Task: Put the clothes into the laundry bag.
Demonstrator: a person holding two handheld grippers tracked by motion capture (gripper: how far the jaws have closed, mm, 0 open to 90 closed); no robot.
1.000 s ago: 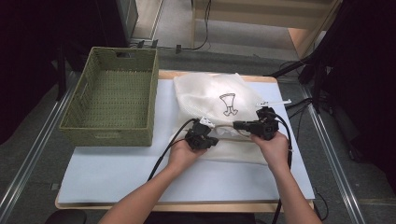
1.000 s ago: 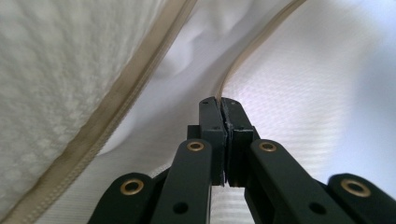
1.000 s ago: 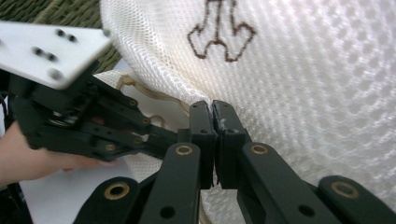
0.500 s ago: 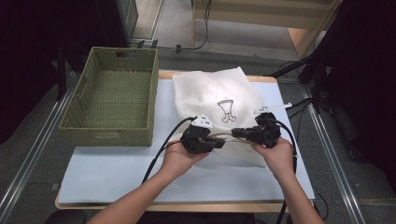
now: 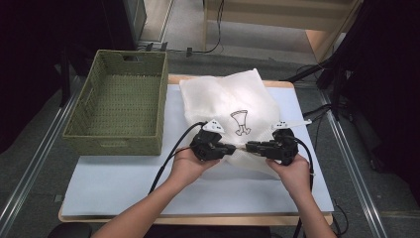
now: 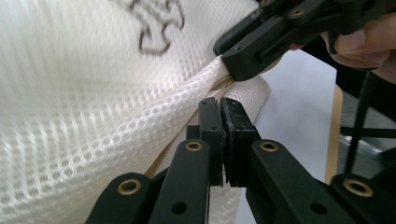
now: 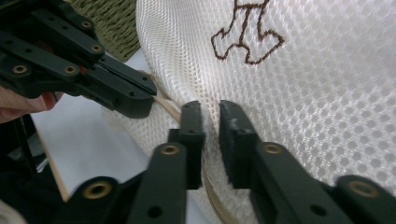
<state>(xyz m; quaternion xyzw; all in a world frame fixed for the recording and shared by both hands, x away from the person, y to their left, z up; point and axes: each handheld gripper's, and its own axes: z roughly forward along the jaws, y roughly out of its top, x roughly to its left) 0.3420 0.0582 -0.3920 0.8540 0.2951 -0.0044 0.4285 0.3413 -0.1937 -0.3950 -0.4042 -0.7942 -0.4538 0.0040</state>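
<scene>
Since a second ago you'd lifted the left gripper (image 5: 233,148) a little and drifted it rightward, so its tip now sat nearly nose to nose with the right gripper (image 5: 249,147) over the near edge of the white mesh bag (image 5: 233,101). Right gripper's jaws had just been opening: in the right gripper view they stood apart with a clear gap (image 7: 211,135), mesh behind them and a tan edge strip (image 7: 169,108) running beside, pads not pressing on anything. Left gripper's jaws were closed tight together in the left gripper view (image 6: 220,135), right against a bunched fold of the mesh; I couldn't tell whether any fabric or strip was actually caught between them. Your hands came in from the bottom of the high view, left hand (image 5: 190,163) and right hand (image 5: 292,171) wrapped around the gripper bodies, cables trailing back.

Bag lay on the pale table mat (image 5: 114,183), centre-right, puffed up and closed, brown embroidered emblem (image 5: 241,122) facing up; what was inside it couldn't be seen through the mesh. Its near edge was pulled up slightly between the two tips.

Farther left, the green woven basket (image 5: 81,116) sat at the mat's far left corner, just beside the bag without touching it, with nothing visible inside it.
</scene>
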